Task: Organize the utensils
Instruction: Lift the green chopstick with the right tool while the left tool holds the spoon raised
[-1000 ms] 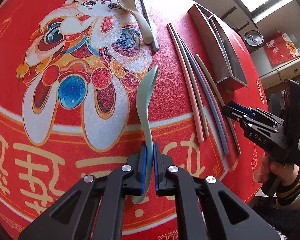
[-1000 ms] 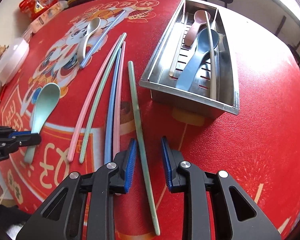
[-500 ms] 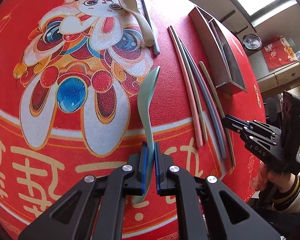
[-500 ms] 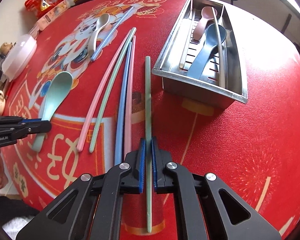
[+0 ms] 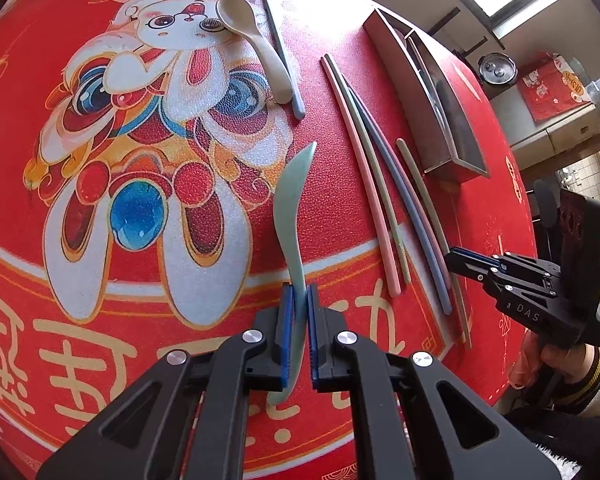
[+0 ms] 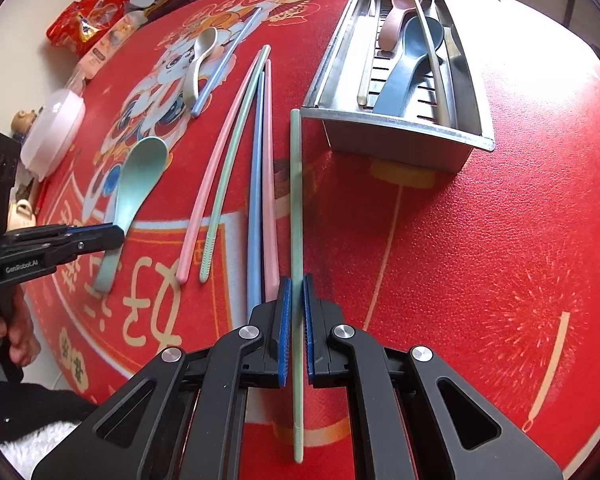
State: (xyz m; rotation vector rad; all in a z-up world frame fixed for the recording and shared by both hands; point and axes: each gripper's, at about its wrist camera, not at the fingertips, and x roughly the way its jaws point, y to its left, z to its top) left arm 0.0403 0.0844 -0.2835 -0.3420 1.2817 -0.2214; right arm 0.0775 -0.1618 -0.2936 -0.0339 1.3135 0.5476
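My left gripper (image 5: 297,292) is shut on the handle of a light green spoon (image 5: 290,200), which also shows in the right wrist view (image 6: 138,176). My right gripper (image 6: 295,284) is shut on a light green chopstick (image 6: 296,184) that points toward the steel utensil tray (image 6: 396,136). The tray holds a blue spoon (image 6: 408,64), a pink spoon (image 6: 398,12) and beige chopsticks. Pink, green and blue chopsticks (image 6: 256,152) lie on the red mat beside the held one. A beige spoon (image 5: 252,36) and a blue chopstick (image 5: 282,52) lie farther off.
The round table has a red cartoon mat (image 5: 140,120). A white lidded dish (image 6: 54,128) and snack packets (image 6: 88,24) sit at the table's far left edge in the right wrist view. The steel tray also shows in the left wrist view (image 5: 428,96).
My right gripper closed on the green chopstick, which swung to point straight ahead. My left gripper kept hold of the green spoon and drew back slightly.
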